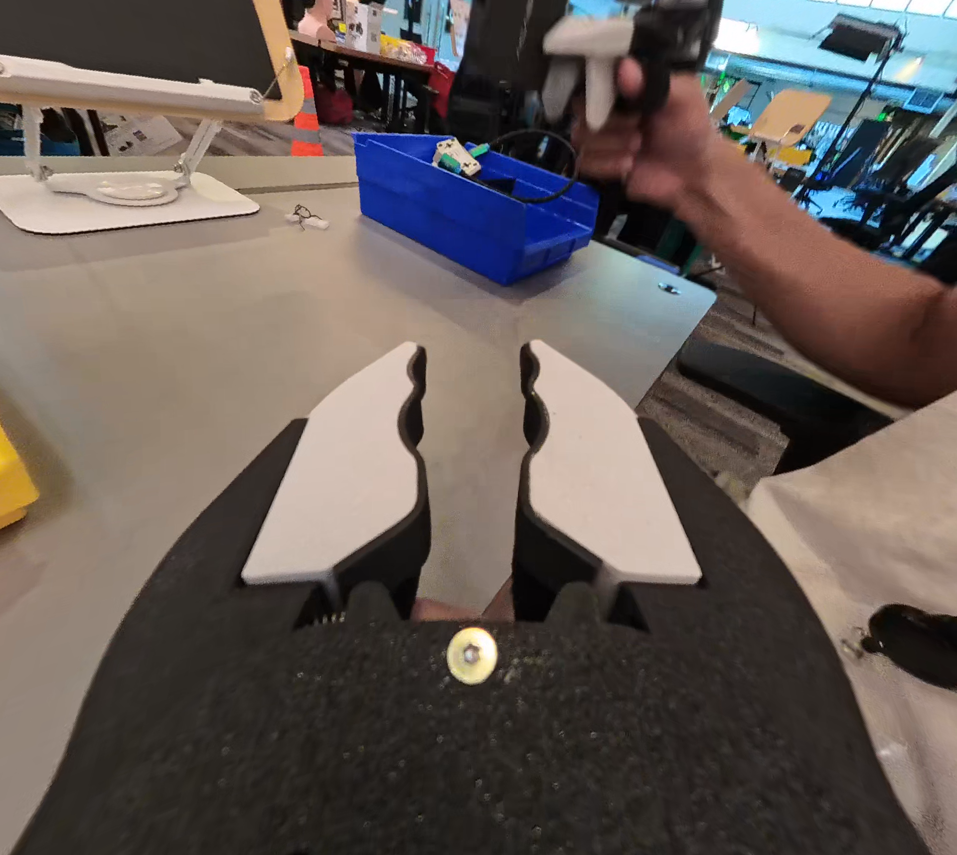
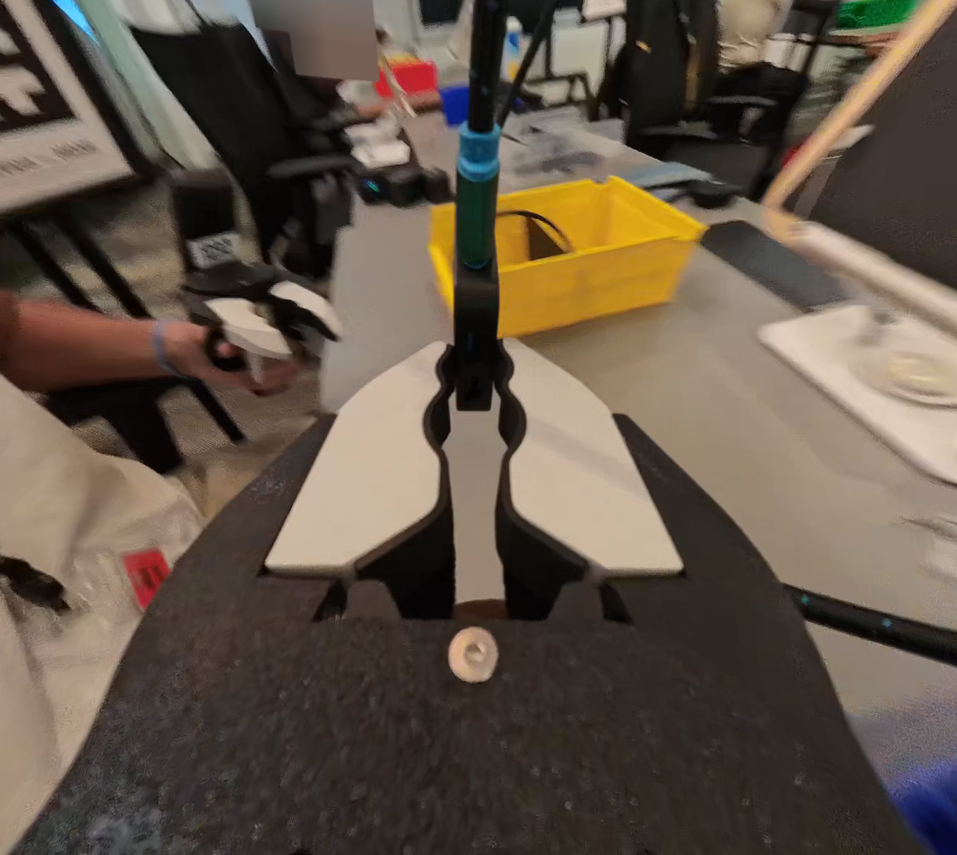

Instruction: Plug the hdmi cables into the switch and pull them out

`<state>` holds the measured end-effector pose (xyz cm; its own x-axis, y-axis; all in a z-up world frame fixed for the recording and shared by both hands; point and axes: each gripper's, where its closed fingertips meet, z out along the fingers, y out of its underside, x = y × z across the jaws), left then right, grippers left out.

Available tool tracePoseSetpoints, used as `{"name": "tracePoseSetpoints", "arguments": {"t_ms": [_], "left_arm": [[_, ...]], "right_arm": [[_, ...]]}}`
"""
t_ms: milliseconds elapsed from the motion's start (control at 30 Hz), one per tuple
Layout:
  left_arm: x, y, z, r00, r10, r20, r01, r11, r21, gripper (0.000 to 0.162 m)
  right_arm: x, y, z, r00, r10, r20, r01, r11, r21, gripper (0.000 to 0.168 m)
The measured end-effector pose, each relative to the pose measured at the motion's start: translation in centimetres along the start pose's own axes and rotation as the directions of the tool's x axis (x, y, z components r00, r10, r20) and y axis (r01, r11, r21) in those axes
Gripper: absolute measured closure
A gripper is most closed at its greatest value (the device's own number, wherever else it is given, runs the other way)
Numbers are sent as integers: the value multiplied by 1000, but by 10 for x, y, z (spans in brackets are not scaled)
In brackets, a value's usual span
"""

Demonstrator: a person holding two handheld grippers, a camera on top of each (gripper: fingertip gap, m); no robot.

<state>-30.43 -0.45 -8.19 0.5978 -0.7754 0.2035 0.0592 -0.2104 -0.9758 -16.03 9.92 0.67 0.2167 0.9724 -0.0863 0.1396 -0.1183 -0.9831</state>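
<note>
The black HDMI plug [image 2: 472,353] is clamped between the tips of the right gripper [image 2: 474,366], its cable [image 2: 484,27] rising toward 12 o'clock. The left gripper [image 1: 472,356] is held apart, empty, above the tabletop [image 1: 207,338]; the switch [image 1: 457,158] lies in the blue bin [image 1: 466,219] at 12 o'clock.

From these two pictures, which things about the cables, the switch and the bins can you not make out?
- Switch ports, left wrist view: too small, partly behind the blue bin wall.
- HDMI plug tip, right wrist view: hidden between the right gripper fingertips.
- Its cable's far end: cut off at the top edge.
- Yellow bin contents: blurred, behind its wall.
</note>
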Motion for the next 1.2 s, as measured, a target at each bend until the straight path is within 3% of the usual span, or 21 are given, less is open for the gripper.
{"name": "tracePoseSetpoints", "arguments": {"t_ms": [100, 167, 267, 400, 500, 600, 667, 733, 833, 900, 1033, 1100, 1200], "left_arm": [[3, 7, 2, 999, 41, -5, -41, 998, -44, 134], [4, 10, 4, 998, 64, 3, -64, 996, -62, 134], [9, 13, 7, 997, 77, -15, -78, 994, -81, 134], [10, 21, 8, 992, 128, -5, -128, 984, -127, 135], [8, 24, 8, 987, 162, 3, -160, 977, -142, 135], [7, 27, 8, 988, 152, 2, -150, 977, -151, 136], [6, 28, 8, 990, 140, -1, -139, 978, -156, 136], [5, 29, 8, 990, 138, 1, -136, 977, -163, 136], [3, 30, 6, 990, 139, 11, -135, 976, -169, 136], [1, 30, 2, 990, 141, 21, -136, 976, -171, 136], [-11, 29, -8, 981, 173, 88, -156, 972, -176, 134], [-20, 27, -15, 973, 183, 139, -158, 972, -173, 134], [-42, 18, -32, 954, 174, 246, -140, 979, -149, 134]], "right_arm": [[63, -23, -55, 981, -127, -148, 96, 976, -197, 155], [114, -21, -87, 964, -158, -215, 79, 939, -334, 155], [191, 9, -126, 944, -106, -313, -64, 872, -486, 154], [260, 69, -155, 884, 66, -463, -323, 801, -504, 154], [279, 119, -156, 813, 216, -541, -523, 681, -513, 154], [291, 151, -152, 781, 194, -594, -580, 577, -574, 153], [290, 172, -151, 778, 152, -609, -605, 442, -662, 153], [284, 175, -140, 793, 186, -581, -604, 366, -708, 154], [293, 174, -146, 822, 64, -565, -556, 299, -775, 150], [297, 158, -157, 828, -4, -561, -535, 296, -791, 141], [287, 104, -184, 813, -64, -579, -520, 369, -770, 133], [272, 71, -197, 796, -117, -594, -488, 457, -744, 131], [233, 31, -206, 736, -161, -658, -418, 657, -627, 135]]}}
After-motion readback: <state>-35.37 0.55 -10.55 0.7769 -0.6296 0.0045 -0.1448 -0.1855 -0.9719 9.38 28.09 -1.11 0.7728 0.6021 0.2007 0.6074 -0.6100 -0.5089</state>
